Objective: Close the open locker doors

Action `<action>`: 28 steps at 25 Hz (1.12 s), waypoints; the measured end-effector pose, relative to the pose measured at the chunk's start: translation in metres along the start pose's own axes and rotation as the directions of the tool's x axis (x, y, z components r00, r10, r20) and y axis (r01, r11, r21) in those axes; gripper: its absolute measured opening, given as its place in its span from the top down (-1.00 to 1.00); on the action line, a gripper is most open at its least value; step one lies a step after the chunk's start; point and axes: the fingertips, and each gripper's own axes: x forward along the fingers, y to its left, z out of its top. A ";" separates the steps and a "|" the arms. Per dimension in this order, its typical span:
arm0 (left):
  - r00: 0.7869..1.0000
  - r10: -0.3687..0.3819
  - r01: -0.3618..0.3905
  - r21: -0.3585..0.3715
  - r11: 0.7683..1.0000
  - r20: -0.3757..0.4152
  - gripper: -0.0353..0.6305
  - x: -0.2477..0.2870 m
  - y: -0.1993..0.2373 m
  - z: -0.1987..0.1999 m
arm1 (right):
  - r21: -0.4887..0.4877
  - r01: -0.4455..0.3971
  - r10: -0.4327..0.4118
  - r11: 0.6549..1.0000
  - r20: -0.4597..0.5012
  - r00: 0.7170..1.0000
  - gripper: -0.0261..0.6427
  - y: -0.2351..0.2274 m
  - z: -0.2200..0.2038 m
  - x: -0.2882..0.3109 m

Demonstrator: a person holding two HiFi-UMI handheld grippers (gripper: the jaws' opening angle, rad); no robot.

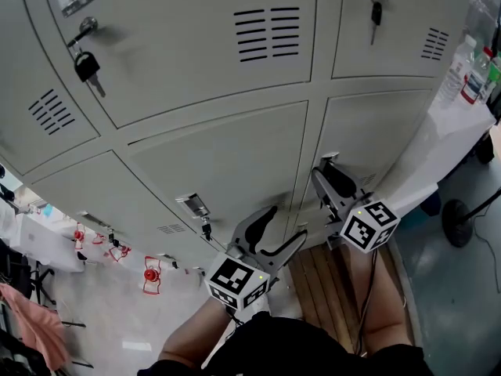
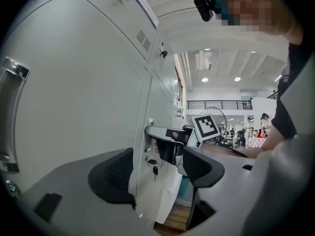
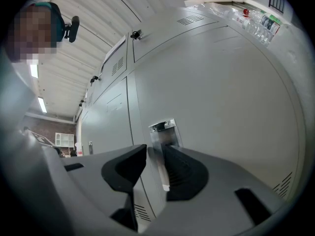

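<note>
A bank of pale grey lockers [image 1: 227, 53] fills the head view, and every door in sight lies flush. My right gripper [image 1: 322, 172] reaches to the metal pull handle [image 1: 329, 158] of the lower right door [image 1: 383, 131]. In the right gripper view the handle [image 3: 164, 132] stands between the jaws of this gripper [image 3: 155, 154], against the right-hand pad, with a gap at the other pad. My left gripper [image 1: 288, 224] is open and empty beside the lower middle door [image 1: 227, 163]. It [image 2: 157, 151] looks along the locker fronts toward the right gripper's marker cube [image 2: 205, 127].
A key [image 1: 206, 228] hangs from the middle door's lock, and more keys [image 1: 88, 67] hang on the upper doors. A white cabinet [image 1: 446, 139] with bottles [image 1: 470, 73] adjoins the lockers at right. A wooden floor strip [image 1: 337, 288] lies below; a round stand base [image 1: 462, 222] is at right.
</note>
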 end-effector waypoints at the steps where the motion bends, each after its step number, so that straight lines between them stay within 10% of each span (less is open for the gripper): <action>1: 1.000 0.000 0.000 0.000 1.000 0.000 -0.11 0.000 0.000 0.000 | 0.001 0.001 -0.001 1.000 -0.001 1.000 0.55 -0.001 0.000 0.001; 28: 0.999 0.036 -0.036 0.010 0.999 0.027 -0.11 -0.002 -0.005 0.013 | -0.049 -0.013 0.013 0.999 0.003 1.000 0.47 0.003 0.007 -0.021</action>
